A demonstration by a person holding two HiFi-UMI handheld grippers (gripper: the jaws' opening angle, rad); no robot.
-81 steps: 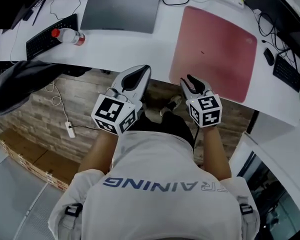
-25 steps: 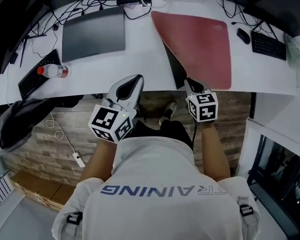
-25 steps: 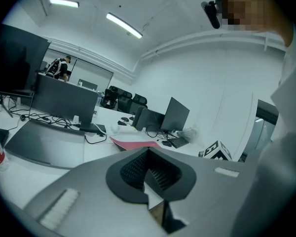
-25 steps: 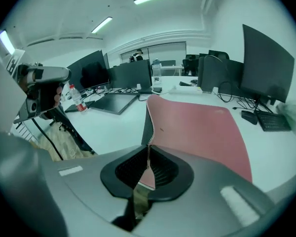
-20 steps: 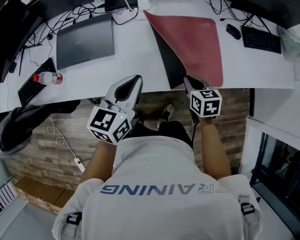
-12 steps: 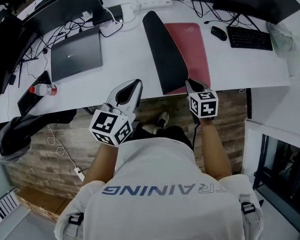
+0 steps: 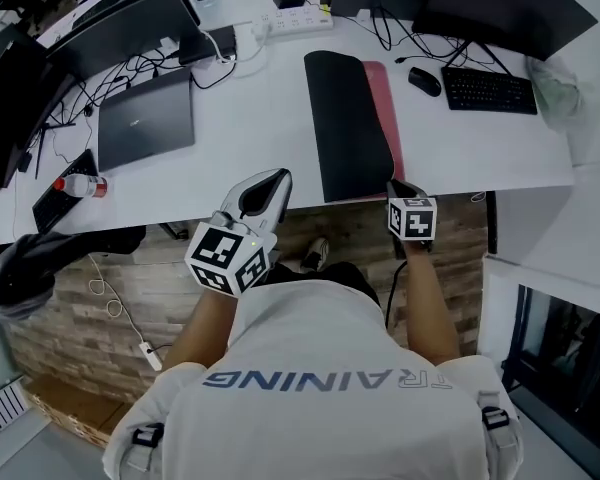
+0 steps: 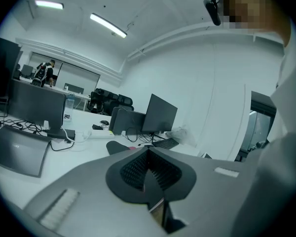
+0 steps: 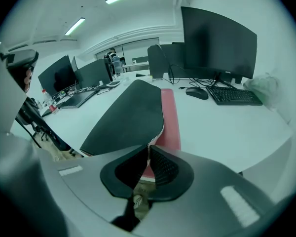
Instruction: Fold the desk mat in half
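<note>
Mid-fold: my right gripper (image 7: 398, 189) pinches the mat's (image 7: 345, 128) near corner, and my left gripper (image 7: 266, 182) sits closed and empty. Next, I'd lay the corner flush on the mat's red edge.

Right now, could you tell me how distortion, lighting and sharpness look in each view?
Head view: wide-angle bending curves the desk edge, light even but dim, all sharp. Left gripper view: round fisheye with dark corners; ceiling lights glare. Right gripper view: same fisheye; mat sharp.

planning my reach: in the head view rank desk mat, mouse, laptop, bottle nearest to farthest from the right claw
1. desk mat, gripped in the right claw
2. mouse, beyond it, slightly right
3. laptop, far left
4. bottle, leftmost, desk edge
</note>
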